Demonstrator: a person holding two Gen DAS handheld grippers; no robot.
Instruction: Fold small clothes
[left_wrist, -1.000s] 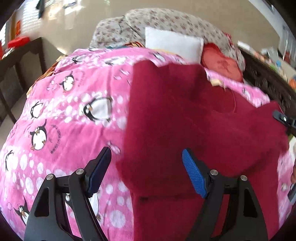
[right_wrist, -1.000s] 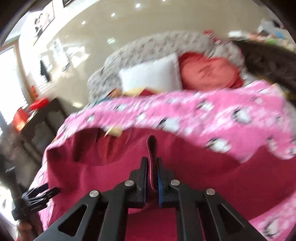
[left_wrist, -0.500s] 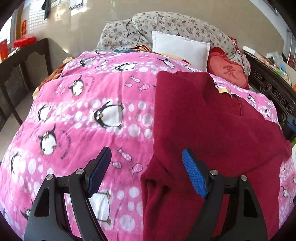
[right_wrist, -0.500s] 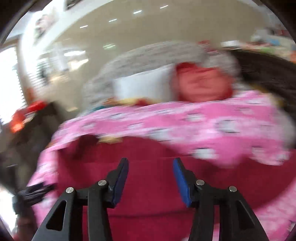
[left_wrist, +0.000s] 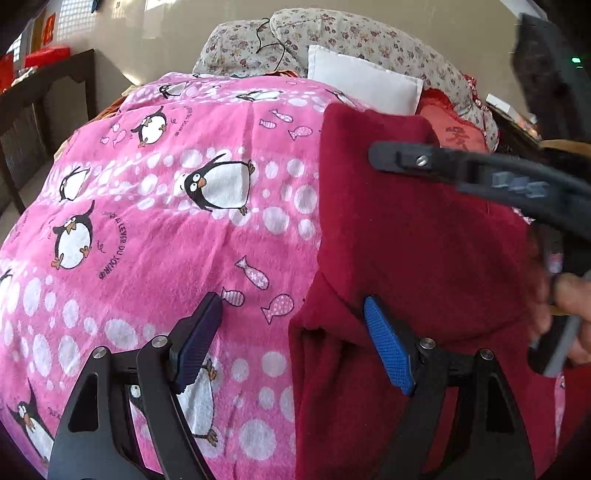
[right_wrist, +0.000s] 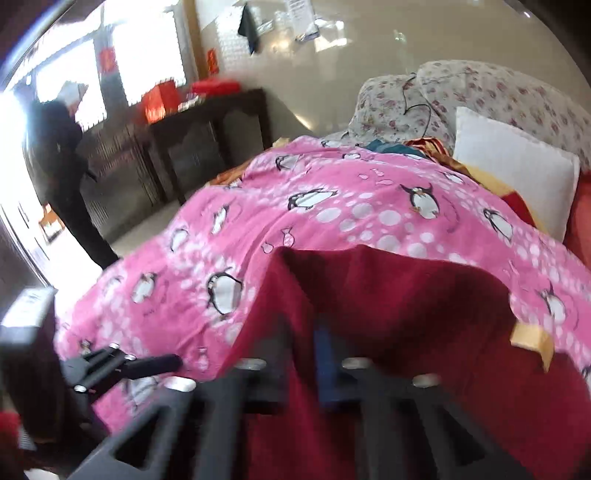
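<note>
A dark red garment (left_wrist: 413, 240) lies on a pink penguin blanket (left_wrist: 155, 206), folded over itself with its left edge running down the middle of the left wrist view. My left gripper (left_wrist: 291, 343) is open and empty, straddling that edge near the garment's lower left corner. My right gripper (left_wrist: 376, 155) reaches in from the right above the garment's far part. In the right wrist view the red garment (right_wrist: 406, 295) fills the lower middle and my right gripper (right_wrist: 306, 369) is blurred, its fingers close together with red cloth at them.
A white pillow (left_wrist: 362, 85), a floral cushion (left_wrist: 369, 40) and a red cushion (left_wrist: 458, 129) sit at the bed's far end. A dark wooden table (right_wrist: 207, 136) stands to the left of the bed. My left gripper also shows in the right wrist view (right_wrist: 122, 365).
The right gripper let go of the red cloth and opened, then swung left over the garment and drew its fingers together again. The garment settled flat. The left gripper stayed open.
</note>
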